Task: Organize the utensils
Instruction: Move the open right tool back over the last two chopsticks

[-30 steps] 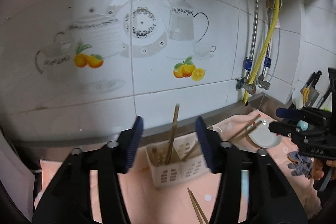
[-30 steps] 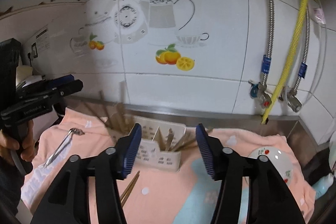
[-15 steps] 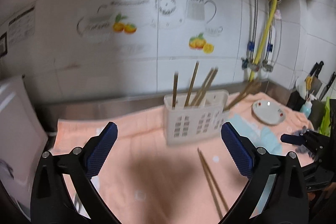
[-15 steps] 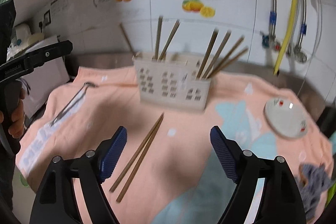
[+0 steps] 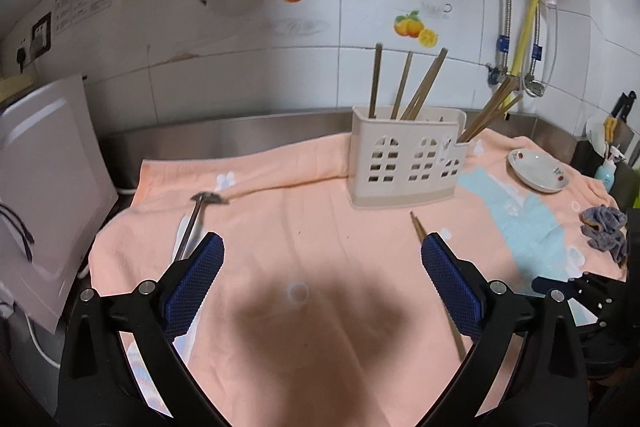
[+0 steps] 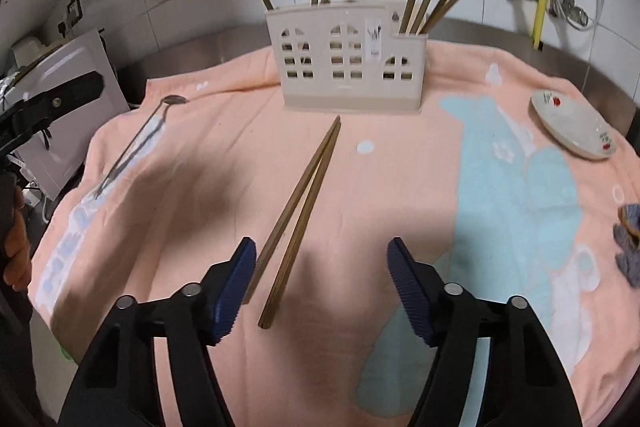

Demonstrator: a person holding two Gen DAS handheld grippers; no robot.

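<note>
Left wrist view: the left tongs [image 5: 322,273] are spread as wide as they go, with nothing between the pads, over the peach towel [image 5: 320,227] that covers the desk. A metal spoon [image 5: 196,217] lies on the towel just ahead of the left pad, bowl end away from the tongs. A pair of loose chopsticks [image 5: 418,227] lies on the towel beside the right pad and runs back under it. The white utensil holder [image 5: 408,157] stands upright on the towel ahead and to the right, with chopsticks standing in it. A small plate [image 5: 538,171] lies further right.

Right wrist view: the right tongs [image 6: 322,275] are partly spread and closing. The near ends of the loose chopsticks [image 6: 308,203] lie between the pads, close to the left one; no pad presses on them. The utensil holder [image 6: 348,55] stands straight ahead, beyond the far chopstick tips. The spoon [image 6: 136,143] lies well to the left, the plate [image 6: 572,125] to the far right.
</note>
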